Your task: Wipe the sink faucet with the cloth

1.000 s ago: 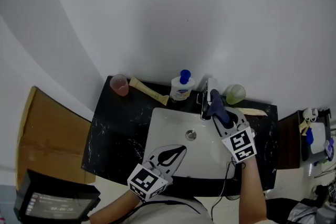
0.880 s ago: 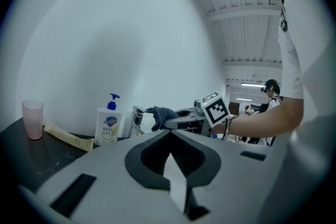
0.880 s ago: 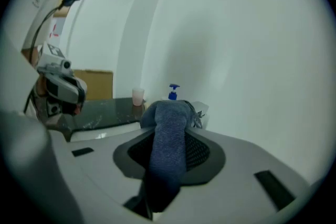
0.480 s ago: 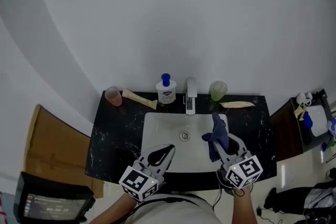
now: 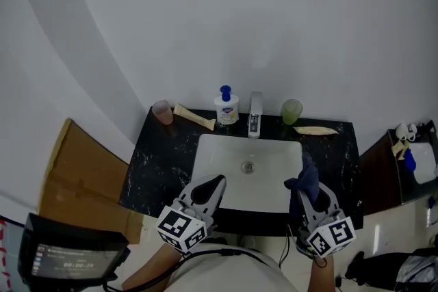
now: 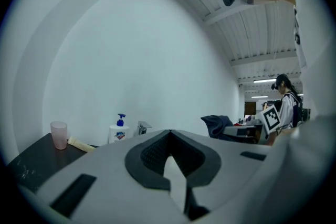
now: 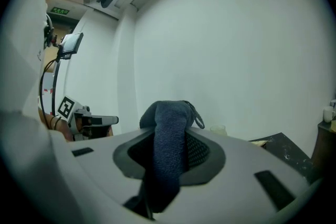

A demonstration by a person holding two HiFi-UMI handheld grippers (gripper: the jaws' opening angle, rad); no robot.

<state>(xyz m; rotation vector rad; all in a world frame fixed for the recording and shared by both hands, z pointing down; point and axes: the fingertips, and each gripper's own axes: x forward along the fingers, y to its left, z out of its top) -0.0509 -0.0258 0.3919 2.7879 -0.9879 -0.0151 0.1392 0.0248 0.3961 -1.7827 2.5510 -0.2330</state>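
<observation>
So the cloth (image 5: 304,178) is pinched tight in the right hand-held gripper (image 5: 309,193), with a fat wad bunched over the jaw tips. That wad is what should be laid on the metal, not the hard jaws. It's probably best if the faucet (image 5: 255,114) is approached from the front, with the wad pressed lightly on the spout, dragged along it and then taken round the base. The grip should be kept firm so nothing gets dropped in the sink (image 5: 205,150). The soap bottle (image 5: 226,108) at the faucet's 9 o'clock and the green cup (image 5: 292,111) at its 3 o'clock should be steered clear of. In the head view the faucet is found well apart from the cloth, across the basin at about 11 o'clock of the right hand-held gripper, at the back of the worktop (image 5: 159,167). The left hand-held gripper (image 5: 211,187) is clenched on nothing near the front rim, and from it the faucet is seen at roughly 1 o'clock.
</observation>
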